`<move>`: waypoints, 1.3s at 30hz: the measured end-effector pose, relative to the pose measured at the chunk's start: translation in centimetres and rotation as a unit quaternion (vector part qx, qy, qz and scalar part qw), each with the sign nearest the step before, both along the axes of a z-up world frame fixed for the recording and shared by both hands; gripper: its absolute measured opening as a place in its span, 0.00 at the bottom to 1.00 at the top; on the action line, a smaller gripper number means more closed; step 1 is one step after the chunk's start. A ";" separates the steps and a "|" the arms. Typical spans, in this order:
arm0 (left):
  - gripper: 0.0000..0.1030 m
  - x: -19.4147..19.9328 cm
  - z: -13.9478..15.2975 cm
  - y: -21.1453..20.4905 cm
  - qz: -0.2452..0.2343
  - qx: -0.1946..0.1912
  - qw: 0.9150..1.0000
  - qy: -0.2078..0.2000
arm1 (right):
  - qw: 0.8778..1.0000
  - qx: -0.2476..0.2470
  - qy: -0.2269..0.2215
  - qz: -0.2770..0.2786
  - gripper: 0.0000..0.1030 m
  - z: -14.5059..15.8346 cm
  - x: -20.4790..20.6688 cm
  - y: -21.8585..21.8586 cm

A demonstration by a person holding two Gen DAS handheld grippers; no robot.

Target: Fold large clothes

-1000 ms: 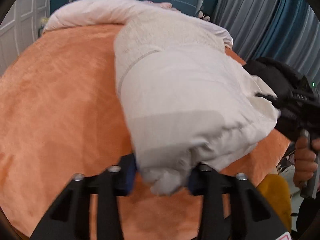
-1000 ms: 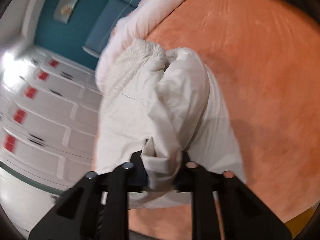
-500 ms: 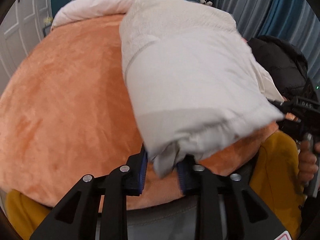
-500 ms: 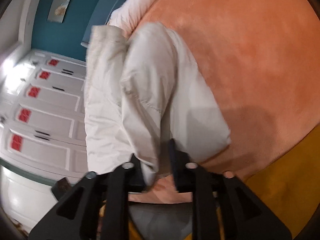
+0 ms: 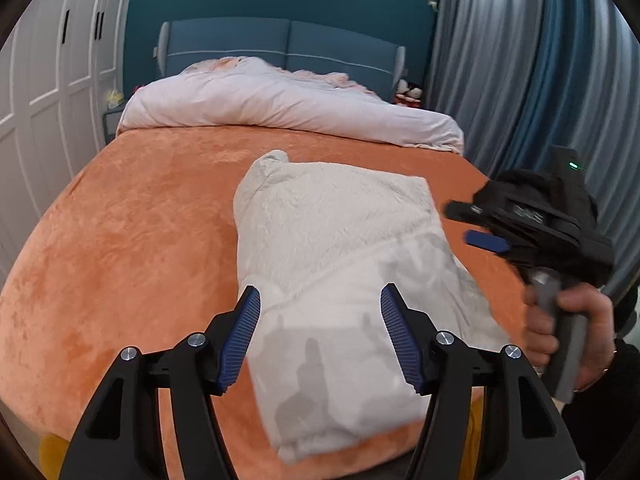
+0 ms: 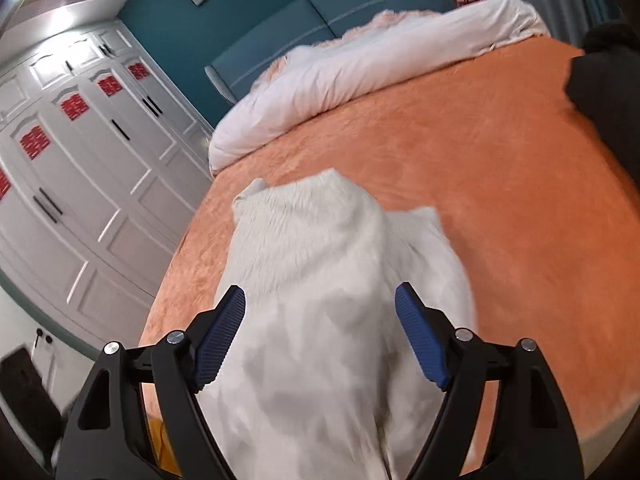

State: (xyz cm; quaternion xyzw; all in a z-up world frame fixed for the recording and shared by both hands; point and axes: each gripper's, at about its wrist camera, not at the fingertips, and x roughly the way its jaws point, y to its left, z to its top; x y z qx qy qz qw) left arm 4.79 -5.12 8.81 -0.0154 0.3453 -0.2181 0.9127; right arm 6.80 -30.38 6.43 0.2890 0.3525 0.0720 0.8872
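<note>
A white fleecy garment (image 5: 340, 272) lies folded in a thick bundle on the orange bed cover (image 5: 120, 248), near the bed's foot edge. My left gripper (image 5: 320, 300) is open, its blue pads (image 5: 240, 336) held apart above the bundle's near end, holding nothing. My right gripper (image 6: 320, 304) is open too, over the same garment (image 6: 320, 300), which looks blurred in the right wrist view. The right gripper also shows in the left wrist view (image 5: 532, 224), held in a hand at the bed's right side.
A pale pink duvet (image 5: 280, 108) lies rolled across the head of the bed below a blue headboard (image 5: 280, 48). White wardrobe doors (image 6: 80, 168) stand to the left and grey-blue curtains (image 5: 520, 80) to the right. A black garment (image 6: 604, 92) lies at the bed's right edge.
Both grippers let go of the garment and opened. The bundle dropped flat onto the bed cover, and both grippers drew back and up from it.
</note>
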 end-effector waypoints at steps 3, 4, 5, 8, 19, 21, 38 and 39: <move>0.62 2.1 0.1 -1.2 0.021 0.009 1.000 0.003 | 1.000 0.009 0.013 -0.011 0.76 -1.2 4.1 -0.4; 0.63 2.9 0.3 -1.6 0.024 0.007 1.000 0.003 | 1.000 0.006 0.014 -0.010 0.73 -1.8 5.3 -0.4; 0.63 3.6 0.4 -1.8 0.030 0.005 1.000 0.003 | 1.000 0.007 0.014 -0.002 0.64 -2.1 6.2 -0.2; 0.64 6.0 1.0 -2.9 0.037 -0.006 0.999 0.006 | 0.999 0.030 -0.004 0.034 0.09 -3.0 7.1 -0.4; 0.67 14.5 -6.4 -9.1 0.053 0.008 0.995 0.087 | 0.996 0.082 -0.005 -0.036 0.06 -10.9 5.1 -6.2; 0.72 14.4 -7.8 -9.2 0.062 0.015 0.996 0.069 | 0.996 0.087 -0.007 -0.031 0.07 -12.0 5.3 -6.3; 0.88 14.5 -11.8 -9.4 0.086 0.038 0.995 0.017 | 0.991 0.137 0.001 -0.002 0.21 -11.6 4.1 -7.5; 0.88 14.4 -11.0 -8.7 0.083 0.024 0.996 0.028 | 0.992 0.124 -0.006 0.013 0.34 -10.2 2.3 -7.6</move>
